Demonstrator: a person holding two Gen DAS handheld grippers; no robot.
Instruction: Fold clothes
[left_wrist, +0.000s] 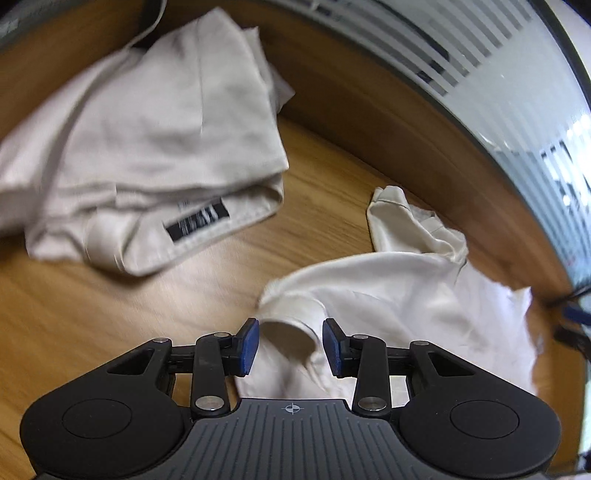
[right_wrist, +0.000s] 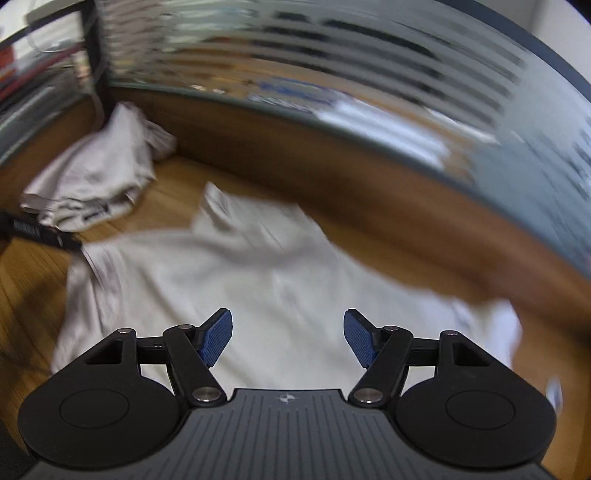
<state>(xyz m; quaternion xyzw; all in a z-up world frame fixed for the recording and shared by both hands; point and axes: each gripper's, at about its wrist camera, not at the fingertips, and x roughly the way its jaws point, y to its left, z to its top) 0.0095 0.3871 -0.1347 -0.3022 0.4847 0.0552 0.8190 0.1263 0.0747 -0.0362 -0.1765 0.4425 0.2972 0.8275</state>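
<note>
Two pale garments lie on the wooden surface (left_wrist: 110, 314): one spread shirt (left_wrist: 388, 295) nearest the cameras, and one folded garment (left_wrist: 147, 129) with a black label (left_wrist: 199, 221) beyond the shirt, toward the glass wall (left_wrist: 517, 92). Left tool (left_wrist: 290, 347) stands partly open, a shirt fold between its pads, ungripped. Right tool (right_wrist: 288, 339) gapes wide above the shirt, empty.

white shirt (right_wrist: 258, 280): spread, rumpled, on table; folded garment (left_wrist: 147, 129): back left
</note>
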